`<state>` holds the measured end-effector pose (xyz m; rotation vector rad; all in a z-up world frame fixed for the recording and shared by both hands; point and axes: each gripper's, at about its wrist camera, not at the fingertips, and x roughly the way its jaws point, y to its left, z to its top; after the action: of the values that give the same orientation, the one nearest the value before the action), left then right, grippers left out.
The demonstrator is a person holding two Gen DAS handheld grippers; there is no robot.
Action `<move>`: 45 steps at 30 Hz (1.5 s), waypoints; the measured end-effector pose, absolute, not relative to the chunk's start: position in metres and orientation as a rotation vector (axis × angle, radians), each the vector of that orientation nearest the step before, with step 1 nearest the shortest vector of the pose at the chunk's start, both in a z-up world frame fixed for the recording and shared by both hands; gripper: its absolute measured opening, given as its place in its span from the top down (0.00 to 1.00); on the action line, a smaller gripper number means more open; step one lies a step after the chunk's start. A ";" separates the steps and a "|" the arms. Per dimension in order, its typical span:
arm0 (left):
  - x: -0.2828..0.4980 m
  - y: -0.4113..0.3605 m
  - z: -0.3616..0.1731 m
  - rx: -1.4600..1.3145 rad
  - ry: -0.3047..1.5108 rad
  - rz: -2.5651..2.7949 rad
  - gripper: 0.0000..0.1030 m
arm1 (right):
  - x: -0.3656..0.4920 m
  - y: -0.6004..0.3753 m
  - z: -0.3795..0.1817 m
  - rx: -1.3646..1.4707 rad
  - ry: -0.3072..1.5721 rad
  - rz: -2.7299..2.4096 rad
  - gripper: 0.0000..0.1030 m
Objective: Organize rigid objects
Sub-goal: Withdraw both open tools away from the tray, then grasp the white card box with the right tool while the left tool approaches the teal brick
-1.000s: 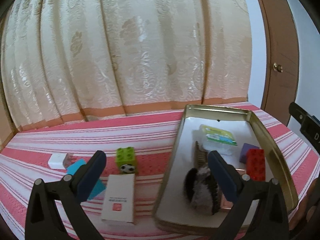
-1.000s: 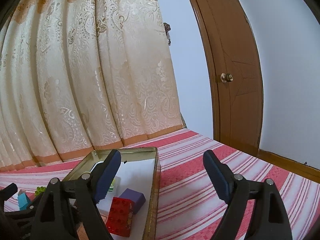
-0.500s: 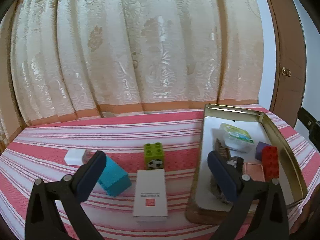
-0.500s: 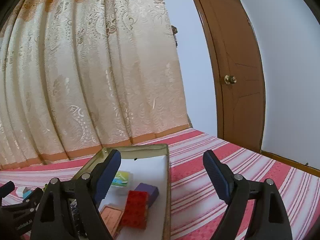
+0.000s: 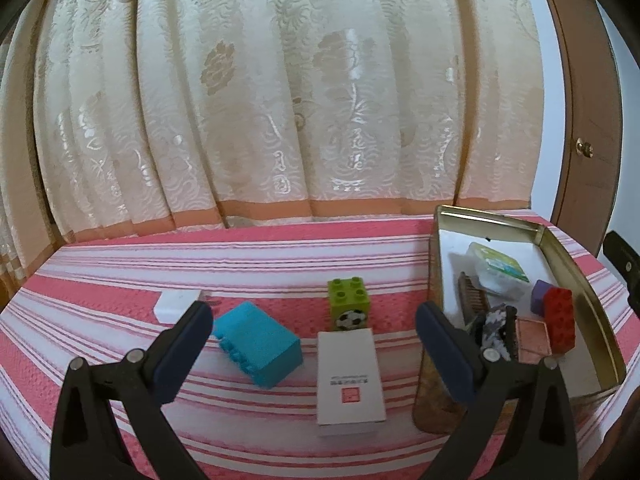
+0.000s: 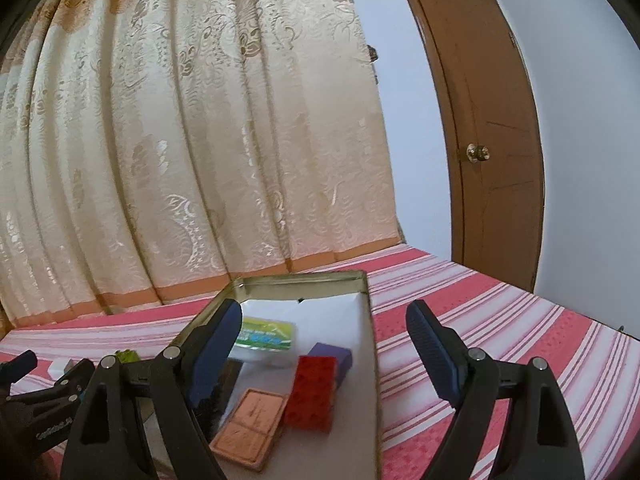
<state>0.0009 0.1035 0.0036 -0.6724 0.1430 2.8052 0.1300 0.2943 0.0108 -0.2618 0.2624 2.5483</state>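
Tin tray [image 5: 576,276] on pink-striped cloth [image 5: 120,268] (curtain [image 5: 280,100] behind), both grippers' jaws wide apart, empty.

Home bedroom: brocade curtain [image 5: 280,100], wooden door [image 6: 492,140], striped bedspread [image 5: 120,264].

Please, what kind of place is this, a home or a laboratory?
Most likely a room in a home, perhaps a bedroom. A floor-length embroidered curtain hangs behind, a wooden door with a round brass knob stands at the right, and the things lie on a pink striped woven cloth.
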 end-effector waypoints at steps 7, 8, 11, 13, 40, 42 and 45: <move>-0.005 0.080 0.004 -0.687 0.129 2.836 0.01 | 0.129 0.269 0.008 -0.293 0.281 2.600 0.17; -0.006 0.075 0.003 -0.693 0.122 2.842 0.01 | 0.127 0.264 0.008 -0.300 0.278 2.612 0.17; -0.011 0.057 0.003 -0.712 0.101 2.865 0.01 | 0.123 0.247 0.008 -0.316 0.247 2.644 0.17; -0.015 0.045 0.003 -0.724 0.089 2.884 0.01 | 0.120 0.236 0.008 -0.327 0.225 2.665 0.17; -0.051 -0.053 -0.002 -0.872 -0.029 3.053 0.01 | 0.051 0.121 -0.023 -0.862 0.322 2.950 0.26; -0.051 -0.054 -0.002 -0.874 -0.039 3.050 0.01 | 0.046 0.123 -0.026 -0.891 0.355 2.920 0.26; -0.051 -0.056 -0.001 -0.875 -0.054 3.049 0.01 | 0.032 0.126 -0.034 -0.974 0.415 2.869 0.26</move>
<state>-0.0509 -0.0565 -0.0013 -0.8754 -0.0543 3.0491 0.0316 0.1257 -0.0336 -0.9740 0.4149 2.8694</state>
